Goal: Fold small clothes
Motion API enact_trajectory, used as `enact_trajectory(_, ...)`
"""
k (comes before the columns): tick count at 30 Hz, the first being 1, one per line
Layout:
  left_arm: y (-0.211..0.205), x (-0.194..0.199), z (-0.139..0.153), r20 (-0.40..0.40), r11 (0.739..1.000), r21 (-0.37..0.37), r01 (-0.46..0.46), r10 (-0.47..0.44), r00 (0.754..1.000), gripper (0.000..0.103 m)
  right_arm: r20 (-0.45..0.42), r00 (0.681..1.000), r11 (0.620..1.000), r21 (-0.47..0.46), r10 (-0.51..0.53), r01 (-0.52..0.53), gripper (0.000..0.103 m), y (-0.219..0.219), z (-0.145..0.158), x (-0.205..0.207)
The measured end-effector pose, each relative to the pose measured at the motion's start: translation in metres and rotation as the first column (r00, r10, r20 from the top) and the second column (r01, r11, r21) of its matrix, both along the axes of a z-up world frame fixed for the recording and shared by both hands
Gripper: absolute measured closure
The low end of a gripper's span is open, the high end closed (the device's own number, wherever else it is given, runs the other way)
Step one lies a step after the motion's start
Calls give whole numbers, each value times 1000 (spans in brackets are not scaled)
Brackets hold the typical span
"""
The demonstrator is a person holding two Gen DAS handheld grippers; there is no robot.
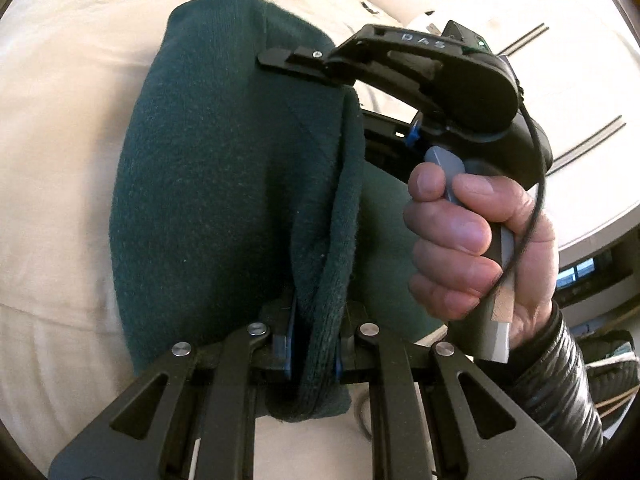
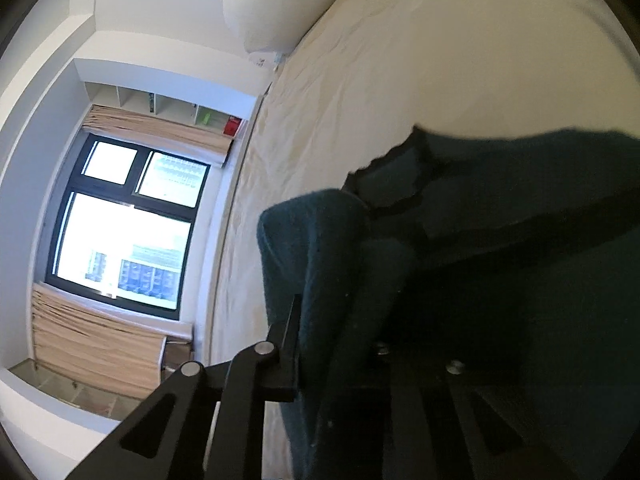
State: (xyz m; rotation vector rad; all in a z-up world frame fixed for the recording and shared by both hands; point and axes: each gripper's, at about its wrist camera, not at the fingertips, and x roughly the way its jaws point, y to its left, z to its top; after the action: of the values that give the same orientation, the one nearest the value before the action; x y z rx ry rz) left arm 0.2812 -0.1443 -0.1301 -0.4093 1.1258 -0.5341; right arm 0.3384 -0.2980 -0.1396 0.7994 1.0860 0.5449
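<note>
Dark green knitted garment (image 1: 224, 184) pinched in closed left gripper (image 1: 314, 354) at 6 o'clock; right gripper (image 1: 298, 60), at 1 o'clock, apparently clamping its far edge. Best kept taut, edges aligned over cream bedsheet (image 1: 60, 128).

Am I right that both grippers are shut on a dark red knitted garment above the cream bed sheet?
Not quite: the garment is dark green, not dark red, as the left wrist view shows. The rest holds: the left gripper and right gripper are both shut on it above the cream bed sheet.
</note>
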Motion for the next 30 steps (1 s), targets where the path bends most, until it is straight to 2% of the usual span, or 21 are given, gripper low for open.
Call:
enact_trajectory(4,-19,6,2,7,999,-6,38,-38,999,91,12,1000,999,-46,-13,13,88,-30,10,-6)
enact_trajectory(16,-127,21,-12,30,983,-9,186,-185,982,91,-17,993,983,-146,-113,109,88,-134,10,-26)
enact_trajectory(19,-132,22,-20,56,977,-10,212,-211,976,91,-41,990,978,-163,-135,127,88,-153,0,-28)
enact_trajectory(23,-114,17,-19,80,971,-35,237,-234,969,86,-74,983,983,-94,-167,160,86,-165,-16,-33)
enact_trajectory(24,-106,15,-16,82,970,-34,241,-238,968,84,-73,982,982,-79,-175,169,86,-165,-16,-35)
enact_trajectory(26,-81,9,-3,105,968,-43,247,-242,965,78,-73,981,983,-60,-180,176,78,-165,-14,-42)
enact_trajectory(27,-68,3,5,127,964,-59,259,-250,960,70,-74,981,983,-52,-177,174,75,-165,-14,-46)
enact_trajectory(28,-60,-1,10,142,961,-71,266,-254,957,48,-75,982,984,-41,-174,171,66,-163,-12,-51)
enact_trajectory(29,-51,-7,16,166,959,-91,268,-251,954,38,-70,982,985,-29,-175,173,56,-164,-11,-57)
enact_trajectory(30,-36,-11,22,204,958,-120,259,-231,951,31,-62,982,984,-21,-180,179,52,-163,-8,-63)
